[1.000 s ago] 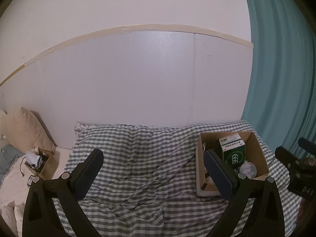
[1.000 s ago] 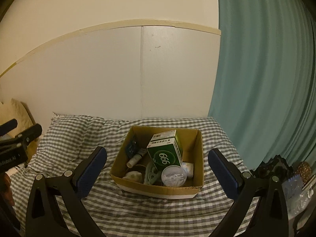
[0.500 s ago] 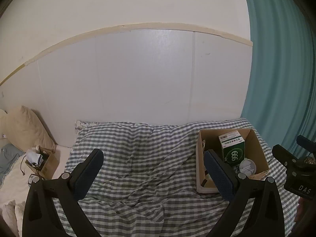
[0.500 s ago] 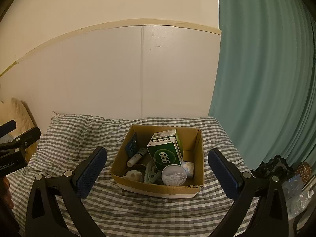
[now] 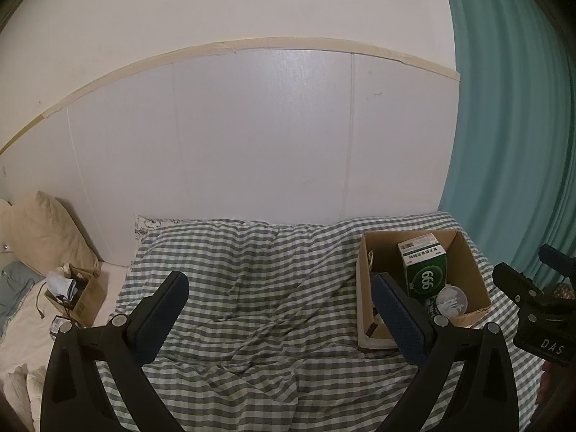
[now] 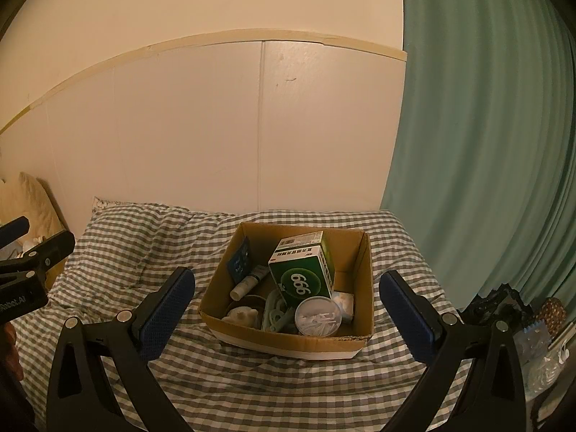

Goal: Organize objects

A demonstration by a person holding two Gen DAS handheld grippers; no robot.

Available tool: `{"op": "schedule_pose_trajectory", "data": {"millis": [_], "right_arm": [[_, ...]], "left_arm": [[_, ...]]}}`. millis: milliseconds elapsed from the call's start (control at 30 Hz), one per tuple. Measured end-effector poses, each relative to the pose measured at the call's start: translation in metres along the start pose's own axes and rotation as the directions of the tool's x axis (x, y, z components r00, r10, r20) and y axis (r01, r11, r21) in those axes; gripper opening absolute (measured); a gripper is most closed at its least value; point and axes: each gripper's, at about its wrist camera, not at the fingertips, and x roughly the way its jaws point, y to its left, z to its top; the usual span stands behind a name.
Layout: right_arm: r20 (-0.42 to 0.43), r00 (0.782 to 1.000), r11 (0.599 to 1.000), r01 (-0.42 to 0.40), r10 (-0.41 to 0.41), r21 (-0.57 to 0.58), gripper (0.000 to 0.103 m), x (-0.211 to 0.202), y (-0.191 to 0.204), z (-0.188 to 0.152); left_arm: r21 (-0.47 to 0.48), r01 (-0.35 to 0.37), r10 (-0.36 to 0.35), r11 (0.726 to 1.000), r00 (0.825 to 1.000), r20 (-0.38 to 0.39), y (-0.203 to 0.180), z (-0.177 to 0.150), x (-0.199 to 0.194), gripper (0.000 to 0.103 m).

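A brown cardboard box (image 6: 364, 270) sits on the checked bedspread (image 6: 144, 244). In it are a green 999 carton (image 6: 302, 273), a round clear tub of cotton swabs (image 6: 318, 316), a white tube (image 6: 248, 281), a dark blue packet (image 6: 238, 263) and pale plastic clips (image 6: 275, 315). My right gripper (image 6: 287, 289) is open and empty, held above the bed just in front of the box. My left gripper (image 5: 277, 288) is open and empty over the bare bedspread (image 5: 252, 288), with the box (image 5: 471, 270) to its right.
A white panelled wall (image 5: 252, 136) backs the bed. A teal curtain (image 6: 486, 144) hangs at the right. A beige pillow (image 5: 43, 230) and a small box of clutter (image 5: 75, 295) lie at the left. A cluttered side surface (image 6: 522, 324) stands at the far right.
Both grippers have drawn back and risen slightly, so the box and bed sit a little lower and smaller in view. Both stay open and empty.
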Motion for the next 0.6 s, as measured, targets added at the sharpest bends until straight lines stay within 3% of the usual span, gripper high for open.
{"op": "schedule_pose_trajectory", "data": {"millis": [600], "right_arm": [[-0.006,1.000,1.000,0.001,-0.001,-0.002,0.103,0.0014,0.0000,-0.0011]], "left_arm": [[-0.004,0.005,-0.005,1.000,1.000,-0.009,-0.0007,-0.0001,0.0002,0.103]]}}
